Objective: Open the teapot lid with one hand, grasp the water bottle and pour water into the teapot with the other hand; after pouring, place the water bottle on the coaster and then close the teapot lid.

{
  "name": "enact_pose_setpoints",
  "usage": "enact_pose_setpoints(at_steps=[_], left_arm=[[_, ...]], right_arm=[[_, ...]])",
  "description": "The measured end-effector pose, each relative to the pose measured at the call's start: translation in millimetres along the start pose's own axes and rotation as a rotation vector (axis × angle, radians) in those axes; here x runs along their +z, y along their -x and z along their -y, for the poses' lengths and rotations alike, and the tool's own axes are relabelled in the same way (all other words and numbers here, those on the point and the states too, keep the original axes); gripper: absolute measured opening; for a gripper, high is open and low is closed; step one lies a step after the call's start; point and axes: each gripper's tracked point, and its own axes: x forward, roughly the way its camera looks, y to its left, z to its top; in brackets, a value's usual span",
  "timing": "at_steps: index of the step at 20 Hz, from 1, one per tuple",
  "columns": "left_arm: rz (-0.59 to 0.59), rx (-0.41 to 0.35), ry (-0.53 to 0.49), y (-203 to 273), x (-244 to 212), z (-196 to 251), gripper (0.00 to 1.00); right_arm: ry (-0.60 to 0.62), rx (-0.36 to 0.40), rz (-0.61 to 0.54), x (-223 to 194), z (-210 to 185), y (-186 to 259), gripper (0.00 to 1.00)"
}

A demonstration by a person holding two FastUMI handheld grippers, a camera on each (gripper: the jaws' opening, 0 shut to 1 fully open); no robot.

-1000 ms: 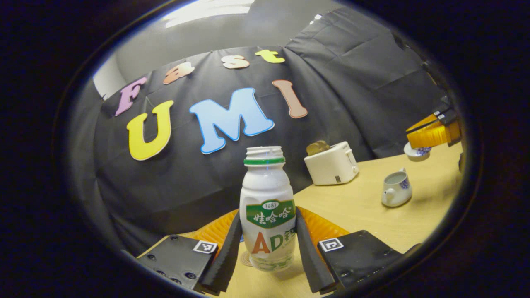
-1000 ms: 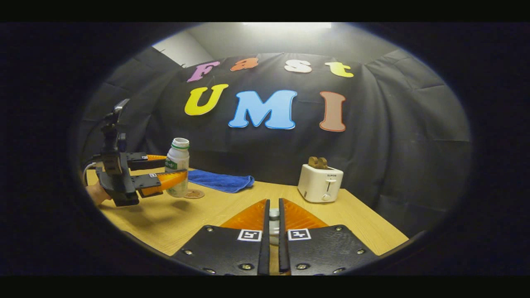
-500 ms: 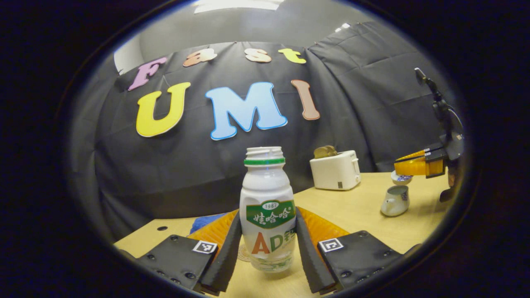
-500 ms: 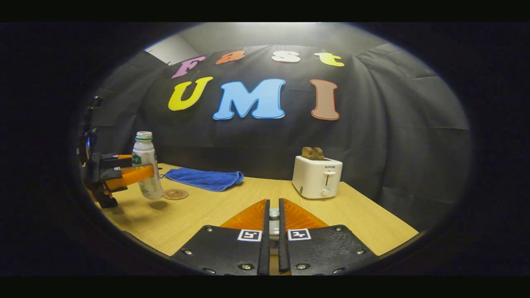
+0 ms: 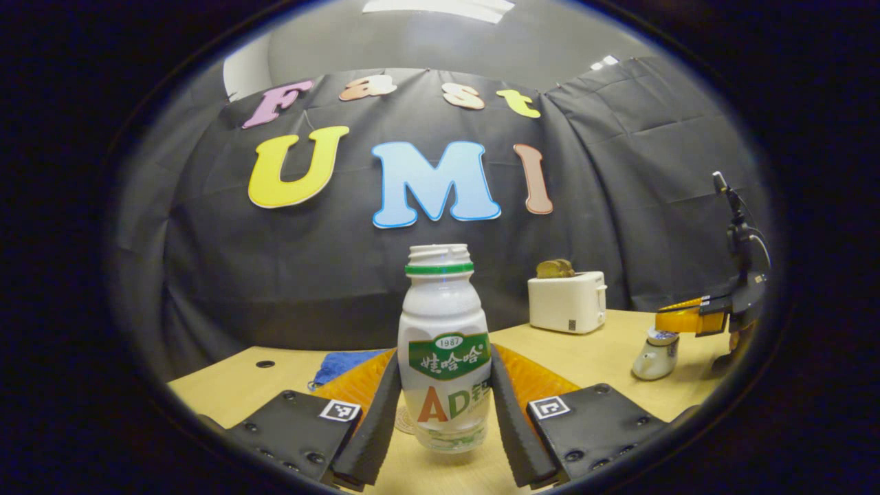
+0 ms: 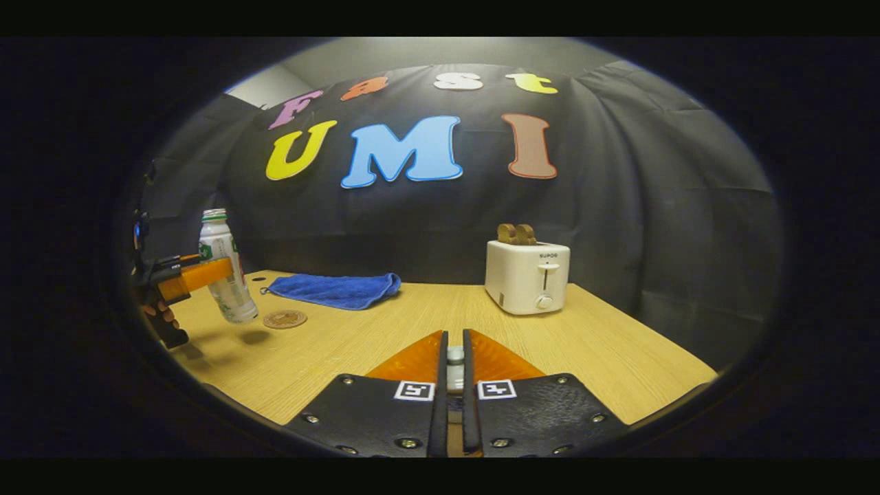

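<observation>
My left gripper point(image 5: 443, 405) clamps the open water bottle point(image 5: 444, 357) between both fingers, lifted off the table point(image 6: 385, 344) just beside the coaster point(image 6: 284, 319). My right gripper point(image 6: 454, 364) pinches the teapot lid point(image 6: 454, 356) at its fingertips, just above the teapot point(image 5: 654, 357).

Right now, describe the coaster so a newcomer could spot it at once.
Start at the wooden table in the right gripper view and find the blue cloth lying near the back wall. Just in front of its left end sits the coaster, flat on the wood. It is the small brown disc, lying next to the bottle held above the table.
</observation>
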Motion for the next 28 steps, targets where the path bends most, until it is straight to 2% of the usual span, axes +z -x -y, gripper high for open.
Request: enact_pose_setpoints(at_steps=[1,2,3,5,6,7,8,9,10,12,18,19,20,22,24,25,26,28], left_arm=[[-0.008,0.011,0.016,-1,-2,-4,0.79],[-0.013,0.015,0.036,-2,-4,-7,0.79],[-0.017,0.014,0.063,-3,-6,-7,0.79],[-0.039,0.031,0.098,-5,-13,-15,0.8],[-0.045,0.043,0.108,-5,-15,-21,0.8],[-0.051,0.052,0.112,-6,-17,-24,0.79],[-0.052,0.06,0.111,-7,-16,-30,0.74],[-0.055,0.069,0.105,-9,-17,-33,0.79],[-0.054,0.083,0.103,-12,-16,-39,0.79],[-0.058,0.067,0.125,-19,-15,-35,0.79],[-0.044,0.077,0.095,-58,-14,-47,0.79],[-0.053,0.082,0.087,-66,-19,-50,0.79],[-0.064,0.09,0.077,-75,-24,-54,0.74],[-0.086,0.088,0.06,-90,-35,-55,0.79],[-0.093,0.077,0.038,-98,-41,-50,0.7],[-0.098,0.073,0.032,-100,-44,-47,0.8],[-0.104,0.068,0.034,-101,-47,-46,0.8],[-0.121,0.064,0.038,-102,-55,-43,0.7]], right_arm=[[-0.005,0.0,-0.014,-5,0,-1,0.0],[-0.01,-0.004,-0.031,-10,1,-2,0.08],[-0.013,-0.02,-0.03,-10,4,-2,0.0],[-0.013,-0.026,-0.012,-4,4,1,0.08],[-0.006,-0.022,0.008,3,0,9,0.82],[0.001,-0.016,0.033,11,-4,13,0.72],[0.01,-0.018,0.058,16,-6,20,0.75],[0.016,-0.007,0.078,21,-14,27,0.75],[0.019,0.013,0.09,21,-26,35,0.83],[0.029,0.054,0.095,18,-48,47,0.91],[0.069,0.162,0.046,-14,-101,62,0.91],[0.067,0.173,0.047,-12,-104,65,0.91],[0.072,0.177,0.054,-10,-107,65,0.9],[0.093,0.174,0.06,-11,-108,66,0.9],[0.099,0.176,0.058,-12,-110,65,0.9],[0.094,0.18,0.059,-12,-111,66,0.91],[0.092,0.185,0.056,-12,-113,66,0.9],[0.09,0.189,0.055,-13,-113,66,0.9]])
